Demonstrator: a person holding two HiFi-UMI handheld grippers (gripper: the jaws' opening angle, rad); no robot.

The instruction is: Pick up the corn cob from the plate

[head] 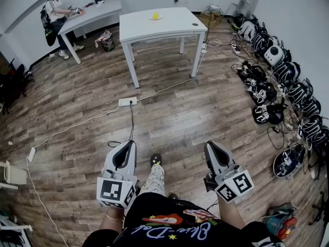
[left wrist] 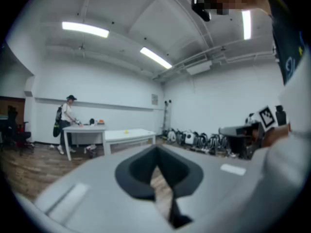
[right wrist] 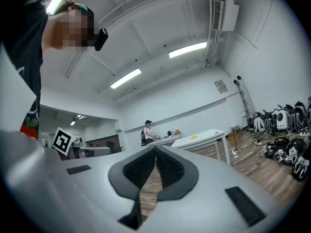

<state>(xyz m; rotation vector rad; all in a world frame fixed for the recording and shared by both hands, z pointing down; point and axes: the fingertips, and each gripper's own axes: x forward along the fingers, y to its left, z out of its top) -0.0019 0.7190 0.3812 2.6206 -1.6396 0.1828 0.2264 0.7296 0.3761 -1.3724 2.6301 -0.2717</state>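
We take the table [head: 164, 22] as our mark. On it sits the plate [head: 156, 18] with the corn cob [head: 155, 15]. Left of it stands a second table [head: 95, 13], with a person [head: 54, 9] farther left. Before it lies a power strip [head: 127, 101], and to its right a row of gear [head: 277, 81].

We hold the left gripper [head: 128, 144] and right gripper [head: 211, 145] low over the wood floor [head: 180, 117], side by side, and both pairs of jaws look closed together. Well ahead is a white table [head: 169, 27] with a plate [head: 161, 18] on it holding the yellow corn cob [head: 155, 15], too small for detail. A person [head: 55, 12] stands at a second table [head: 97, 12], far left. A power strip [head: 127, 101] with cables lies on the floor. A row of black-and-white gear [head: 272, 81] lines the right wall.
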